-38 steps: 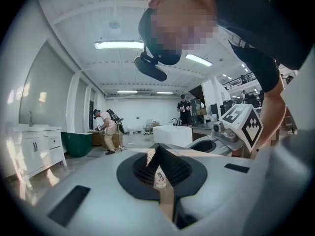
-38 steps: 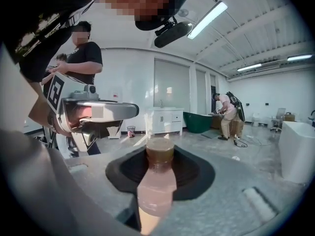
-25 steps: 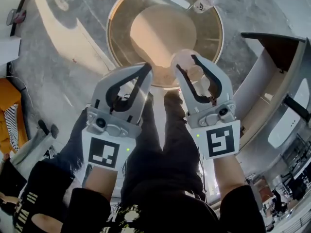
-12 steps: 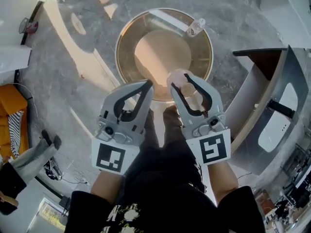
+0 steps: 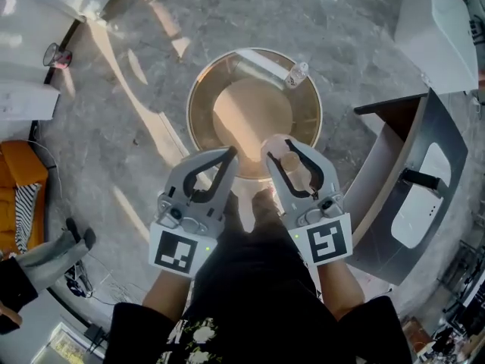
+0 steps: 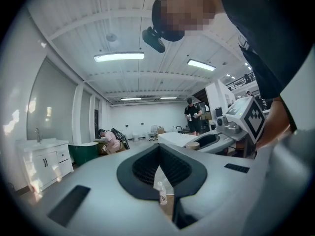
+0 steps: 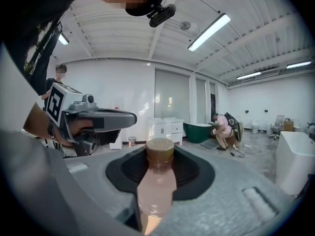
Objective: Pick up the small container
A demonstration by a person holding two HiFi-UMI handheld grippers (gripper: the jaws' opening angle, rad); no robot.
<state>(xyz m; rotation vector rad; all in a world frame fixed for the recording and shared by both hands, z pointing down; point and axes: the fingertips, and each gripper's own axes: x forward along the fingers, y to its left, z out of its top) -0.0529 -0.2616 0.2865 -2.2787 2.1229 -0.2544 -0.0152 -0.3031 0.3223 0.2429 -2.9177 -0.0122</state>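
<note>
The small container [image 5: 292,164] is a pale pink translucent bottle with a brown cap [image 7: 160,150]. My right gripper [image 5: 280,147] is shut on it, and in the right gripper view the bottle body [image 7: 156,183] stands between the black pads with its cap pointing away from the camera. It hangs in the air over the near edge of a round brown table [image 5: 195,97]. My left gripper [image 5: 229,155] is just to the left of the right one, its tips together with nothing in them. The left gripper view shows its jaws [image 6: 160,178] meeting.
A second small clear bottle with a label [image 5: 296,73] stands on the far edge of the round table, also seen through the left jaws' gap [image 6: 161,192]. A grey and white unit [image 5: 421,196] stands at the right. The floor around is grey marble. People are in the background [image 7: 224,126].
The table looks smaller and farther below than before; both grippers stay side by side, and the right one keeps its hold on the pink bottle.
</note>
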